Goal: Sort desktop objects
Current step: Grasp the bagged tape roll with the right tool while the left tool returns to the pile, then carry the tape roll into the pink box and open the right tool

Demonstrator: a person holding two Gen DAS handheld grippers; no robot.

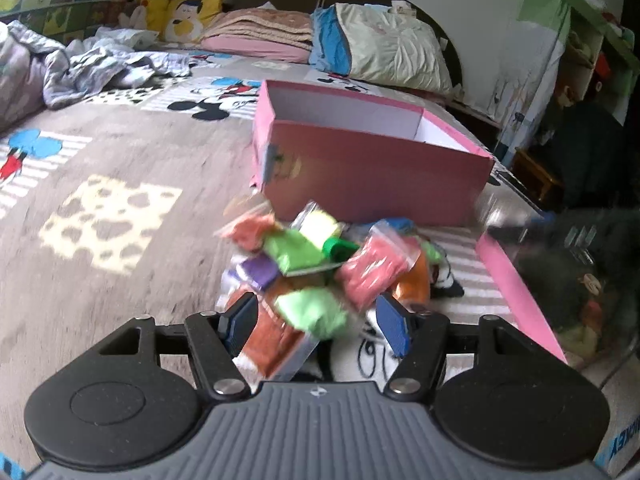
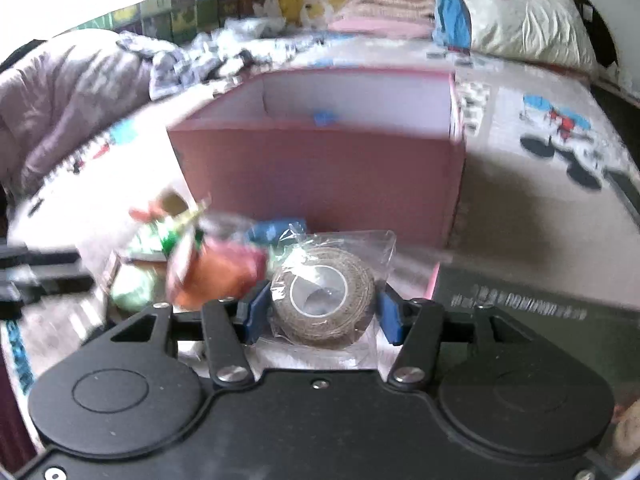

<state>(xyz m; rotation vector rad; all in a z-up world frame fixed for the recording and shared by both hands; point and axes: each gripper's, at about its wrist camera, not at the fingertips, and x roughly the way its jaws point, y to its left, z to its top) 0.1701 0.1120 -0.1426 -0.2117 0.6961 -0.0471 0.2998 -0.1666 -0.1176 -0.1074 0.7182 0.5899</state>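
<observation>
A pile of small colourful bags [image 1: 320,256] in orange, green, pink and purple lies on the bedspread in front of an open pink box [image 1: 376,176]. My left gripper [image 1: 318,322] hovers over the near side of the pile, open, with a light green bag [image 1: 316,312] below the gap and untouched by the pads. In the right wrist view my right gripper [image 2: 323,314] is shut on a brown tape roll [image 2: 324,296] in a clear bag. It is lifted in front of the pink box [image 2: 320,176], with the blurred pile [image 2: 208,264] to its left. Something blue [image 2: 324,117] lies inside the box.
All this is on a bed with a cartoon-print bedspread [image 1: 120,168]. Pillows [image 1: 384,48] and folded blankets [image 1: 260,32] lie at the headboard, crumpled bedding [image 1: 60,68] at the left. A pink edge [image 1: 516,280] runs beside the pile on the right.
</observation>
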